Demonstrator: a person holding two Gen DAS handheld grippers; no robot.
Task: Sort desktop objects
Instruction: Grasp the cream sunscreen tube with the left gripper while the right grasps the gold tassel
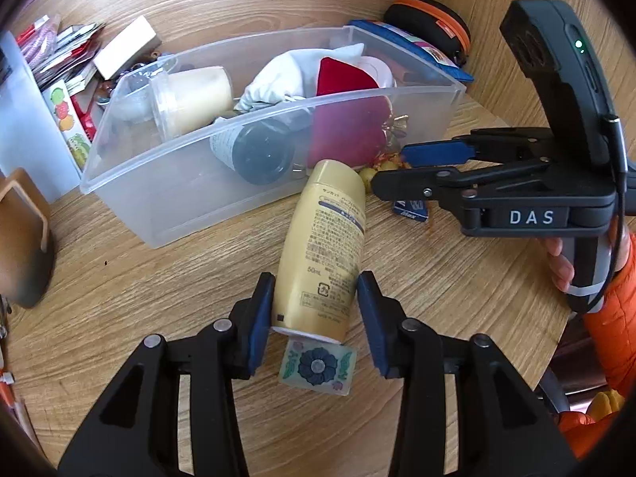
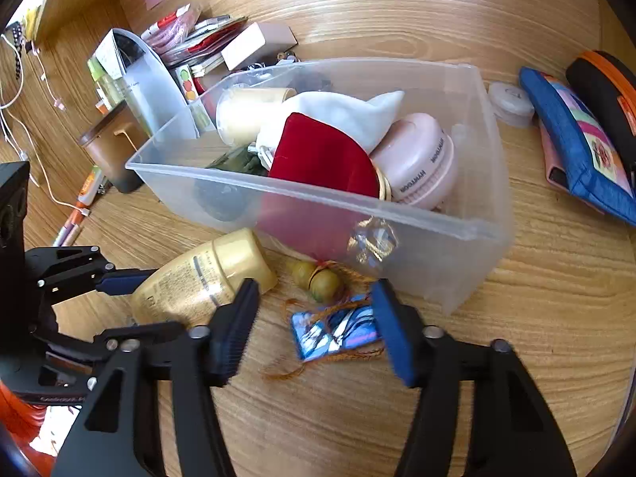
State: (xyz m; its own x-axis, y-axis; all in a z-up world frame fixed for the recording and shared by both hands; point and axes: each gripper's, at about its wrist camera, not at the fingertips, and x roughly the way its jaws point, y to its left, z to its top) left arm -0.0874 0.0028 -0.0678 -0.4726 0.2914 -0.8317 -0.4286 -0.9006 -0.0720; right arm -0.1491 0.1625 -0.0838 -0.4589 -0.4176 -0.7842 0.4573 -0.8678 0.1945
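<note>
A gold bottle (image 1: 324, 246) with small print lies on the wooden desk in front of a clear plastic bin (image 1: 167, 198); it also shows in the right wrist view (image 2: 202, 278). My left gripper (image 1: 316, 318) is open, its blue pads on either side of the bottle's base, with a gap on the right side. My right gripper (image 2: 318, 326) is open above a small blue packet (image 2: 338, 332) and an orange cord with green beads (image 2: 318, 274). It shows side-on in the left wrist view (image 1: 393, 171). The bin (image 2: 469, 234) holds a red pouch (image 2: 322, 155), white cloth and a pink case.
A flower-patterned tile (image 1: 318, 365) lies under the bottle's base. A blue pouch (image 2: 572, 139) and a black-orange case (image 2: 612, 87) lie right of the bin. Papers, boxes and a white holder (image 2: 147, 79) crowd the back left. Cables and pens (image 2: 71, 226) lie at the left.
</note>
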